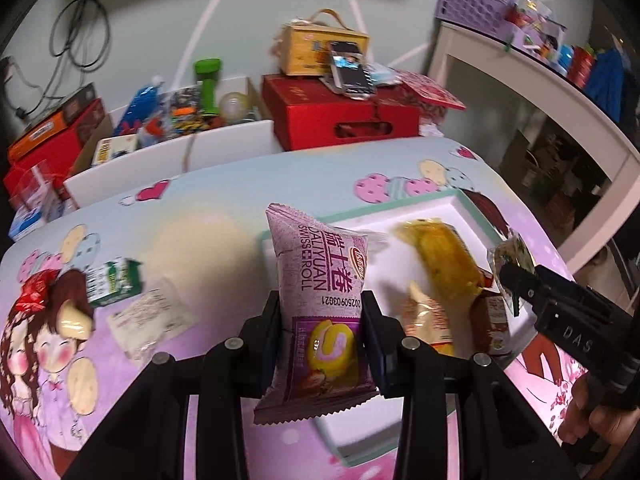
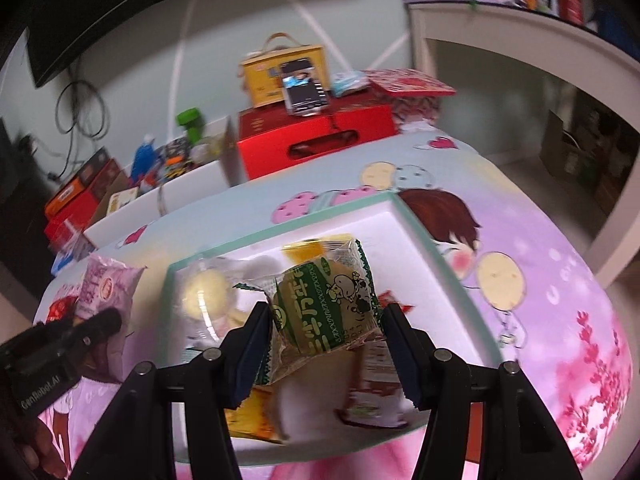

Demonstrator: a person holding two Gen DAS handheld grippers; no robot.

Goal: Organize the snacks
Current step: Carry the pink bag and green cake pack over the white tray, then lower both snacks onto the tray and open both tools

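The left hand-held gripper (image 1: 322, 344) is clamped on a purple swiss roll packet (image 1: 320, 300), which stands upright between its pads above the near-left edge of the white tray (image 1: 452, 204). The right hand-held gripper (image 2: 326, 336) is clamped on a green-printed biscuit packet (image 2: 328, 308), held above the middle of the tray. Both packets are clear of the tray floor.

The tray, with its pale green rim, sits on the cartoon-print bench (image 1: 200, 240) and already holds a yellow packet (image 1: 444, 256), a cream-coloured packet (image 1: 428, 316) and a small brown-red packet (image 1: 492, 320). Left of the tray, a green-and-white carton (image 1: 114, 280), a clear wrapper (image 1: 152, 320) and a red wrapper (image 1: 34, 294) lie loose on the bench.

The step looks like carrying both snacks to the tray. To do it well, bring each packet down over bare white floor rather than onto the snacks already there; the far-left part of the tray looks freest for the roll. Lower until the packet's bottom edge nearly rests, then let the jaws part, so the soft wrappers do not bounce out. Keep the two grippers well apart to avoid a knock.
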